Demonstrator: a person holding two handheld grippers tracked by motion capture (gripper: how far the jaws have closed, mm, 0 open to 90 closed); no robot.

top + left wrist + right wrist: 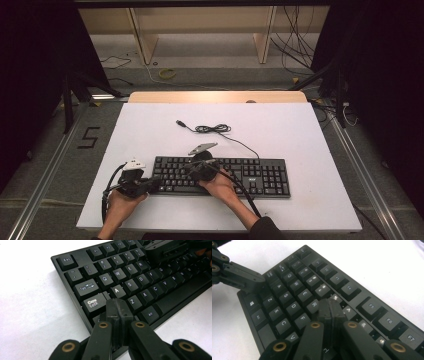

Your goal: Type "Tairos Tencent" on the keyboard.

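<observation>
A black keyboard lies across the near half of the white table. My left gripper is at the keyboard's left end. Its jaws are shut with nothing between them, and the tips stand over the keys between Caps Lock and Z. My right gripper is over the left-middle keys, also shut and holding nothing. Its tips sit just right of the R key. Whether either tip presses a key I cannot tell. The keyboard also appears with my left gripper near its left edge.
The keyboard's cable lies coiled behind it and ends in a loose USB plug. A wooden strip runs along the table's far edge. Past it are shelf legs and floor cables. A person's hands hold both grippers from the near edge.
</observation>
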